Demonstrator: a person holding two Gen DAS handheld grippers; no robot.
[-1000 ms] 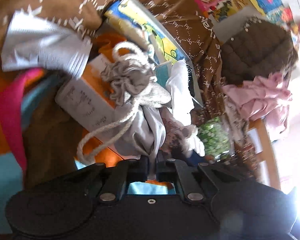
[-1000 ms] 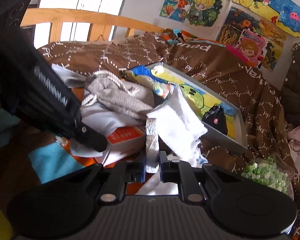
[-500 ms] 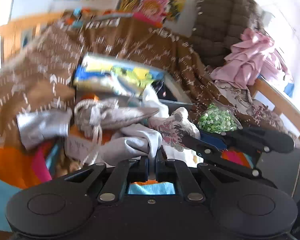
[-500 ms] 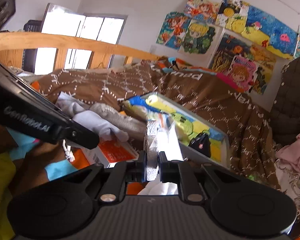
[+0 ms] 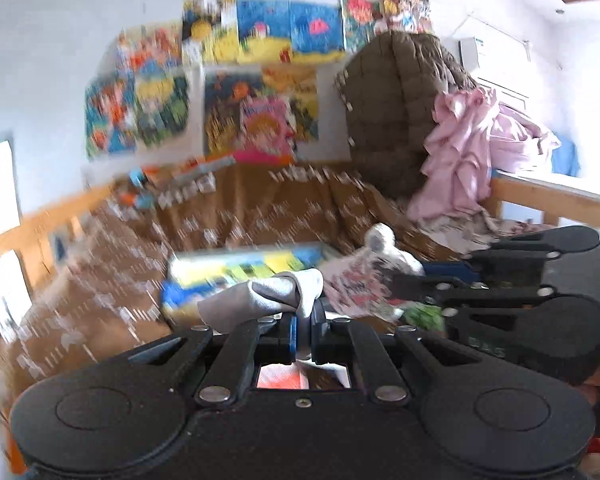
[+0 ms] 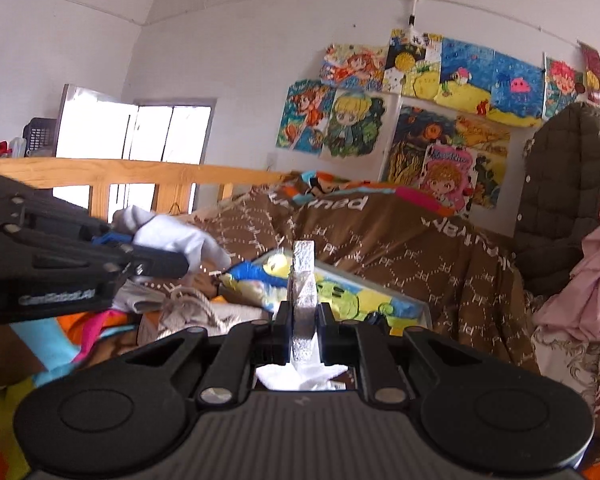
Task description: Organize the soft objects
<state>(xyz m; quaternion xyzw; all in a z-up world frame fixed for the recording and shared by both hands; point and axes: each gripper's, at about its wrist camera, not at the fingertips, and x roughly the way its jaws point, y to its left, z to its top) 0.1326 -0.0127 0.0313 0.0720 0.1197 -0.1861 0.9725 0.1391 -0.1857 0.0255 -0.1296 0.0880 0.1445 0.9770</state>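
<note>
Left gripper (image 5: 304,326): jaws pinching a fold of a grey sock (image 5: 260,300), which drapes to the left over the fingers, held up above the bed. Right gripper (image 6: 303,326): jaws pressed on a white patterned cloth (image 6: 303,280), a narrow upright strip of it standing between the fingers, the rest bunched white just behind them; in the left wrist view the same cloth shows as a white piece with pinkish print, beside the grey sock and held by the right gripper entering from the right. Below both: a brown quilt (image 6: 400,248) with white lettering, covering the bed. On it, a flat picture box (image 6: 340,292) in yellow, blue and green, lying tilted. To its left, a beige drawstring bag (image 6: 196,308) with rope cord, resting among orange, pink and turquoise bedding. Wooden bed rail (image 6: 140,172) running behind the quilt. Far right: a dark padded jacket (image 6: 572,184) hanging upright, with a heap of pink fabric (image 5: 472,148) just beside it. Wall behind: a cluster of bright children's drawings (image 6: 420,92). Left wrist view blurred throughout; small detail there cannot be read.
</note>
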